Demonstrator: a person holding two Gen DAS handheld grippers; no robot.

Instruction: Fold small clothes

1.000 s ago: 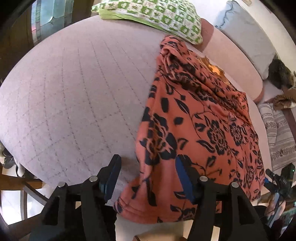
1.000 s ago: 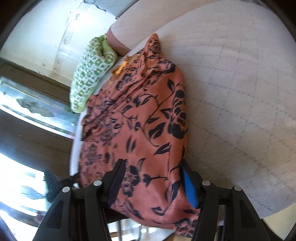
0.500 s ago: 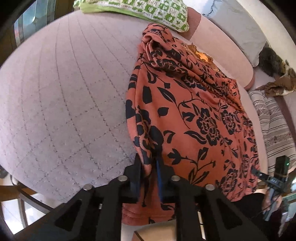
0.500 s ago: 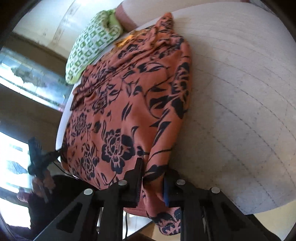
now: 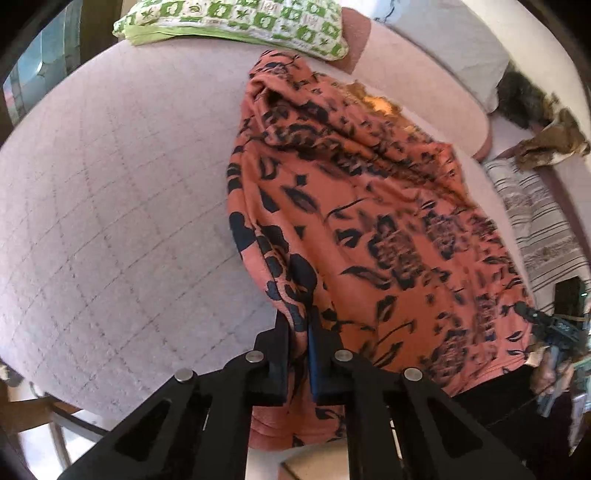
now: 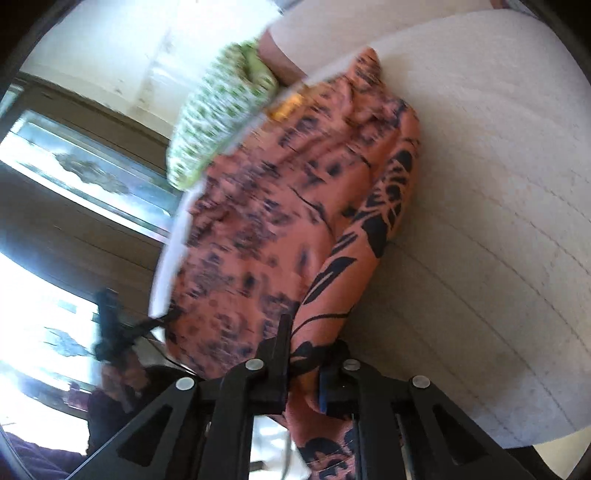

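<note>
Pinching the near edge of the orange cloth garment with black flower print (image 5: 369, 221), my left tool (image 5: 298, 332) has its jaws closed on a fold of the fabric at the garment's left side. My right tool (image 6: 303, 343) is clamped the same way on the garment (image 6: 295, 229) — its jaws pressed onto a bunched ridge of cloth at the right side. The garment lies spread across the pale pink quilted bed cover (image 5: 110, 203), its far end crumpled near the green-and-white patterned pillow (image 5: 240, 18) and its near hem hanging over the bed's edge. A striped grey-and-white cloth (image 5: 535, 221) lies beyond the garment's right side.
</note>
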